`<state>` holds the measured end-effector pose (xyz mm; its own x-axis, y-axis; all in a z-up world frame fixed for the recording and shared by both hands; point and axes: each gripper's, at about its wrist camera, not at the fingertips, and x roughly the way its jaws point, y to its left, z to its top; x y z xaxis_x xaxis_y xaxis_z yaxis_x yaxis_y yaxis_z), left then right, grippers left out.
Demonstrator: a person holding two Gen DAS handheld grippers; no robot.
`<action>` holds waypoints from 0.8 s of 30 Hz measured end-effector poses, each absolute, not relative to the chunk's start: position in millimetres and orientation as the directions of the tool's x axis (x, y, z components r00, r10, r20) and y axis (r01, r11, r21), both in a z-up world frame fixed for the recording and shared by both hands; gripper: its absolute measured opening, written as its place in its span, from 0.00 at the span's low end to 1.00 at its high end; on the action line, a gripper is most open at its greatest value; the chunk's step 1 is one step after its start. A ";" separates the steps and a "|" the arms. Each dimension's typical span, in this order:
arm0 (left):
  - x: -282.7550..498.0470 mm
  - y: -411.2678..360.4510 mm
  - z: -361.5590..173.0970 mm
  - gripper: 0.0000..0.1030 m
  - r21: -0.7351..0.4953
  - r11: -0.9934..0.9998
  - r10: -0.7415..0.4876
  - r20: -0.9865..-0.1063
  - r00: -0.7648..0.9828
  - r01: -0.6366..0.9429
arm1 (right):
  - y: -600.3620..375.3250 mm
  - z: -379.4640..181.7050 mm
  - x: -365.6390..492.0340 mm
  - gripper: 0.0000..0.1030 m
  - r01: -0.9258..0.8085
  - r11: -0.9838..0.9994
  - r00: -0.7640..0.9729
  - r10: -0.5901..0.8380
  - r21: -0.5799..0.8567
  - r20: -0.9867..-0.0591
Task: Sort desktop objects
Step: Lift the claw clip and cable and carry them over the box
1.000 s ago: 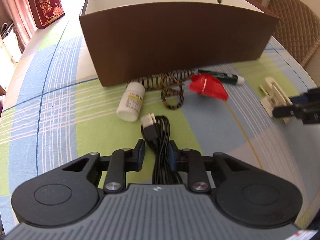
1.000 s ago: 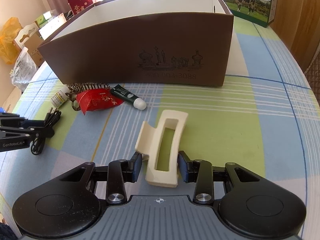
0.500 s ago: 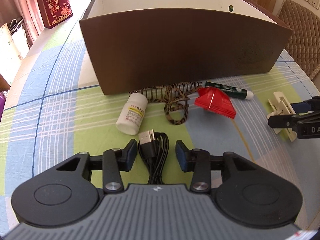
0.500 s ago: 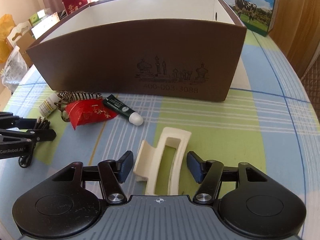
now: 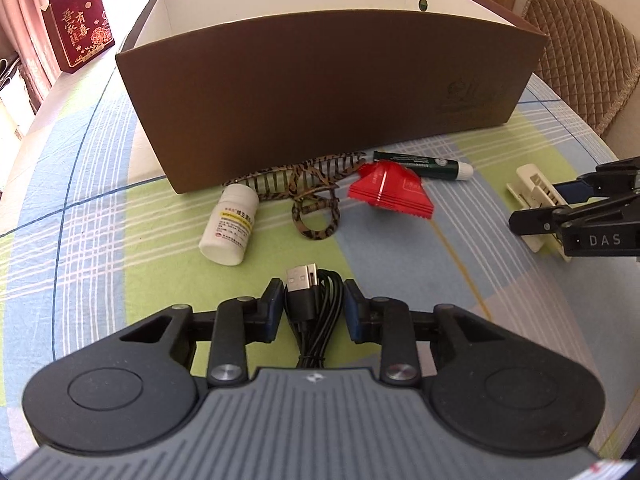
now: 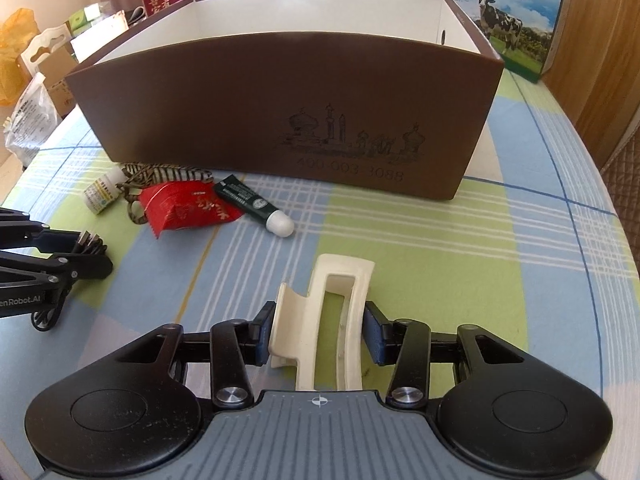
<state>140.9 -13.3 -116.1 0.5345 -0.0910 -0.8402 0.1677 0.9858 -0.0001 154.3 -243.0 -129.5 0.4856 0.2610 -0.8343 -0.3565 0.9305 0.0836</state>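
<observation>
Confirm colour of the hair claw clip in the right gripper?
Cream-white hair claw clip, plain, no pattern; clearest in the right wrist view.

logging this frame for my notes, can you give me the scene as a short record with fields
surface: checked tablecloth
container: brown box, open top
left tool: shut on black usb cable, just closing
right tool: pads on cream hair claw, just closing
loose items by box: white pill bottle, leopard hair claw, red packet, green tube
</observation>
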 end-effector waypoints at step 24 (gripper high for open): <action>108.0 -5.5 -69.0 0.23 -0.086 0.976 -0.192 -0.773 0.604 0.200 | -235.1 -100.9 139.7 0.41 -0.403 0.901 0.509 0.367 0.161 -0.778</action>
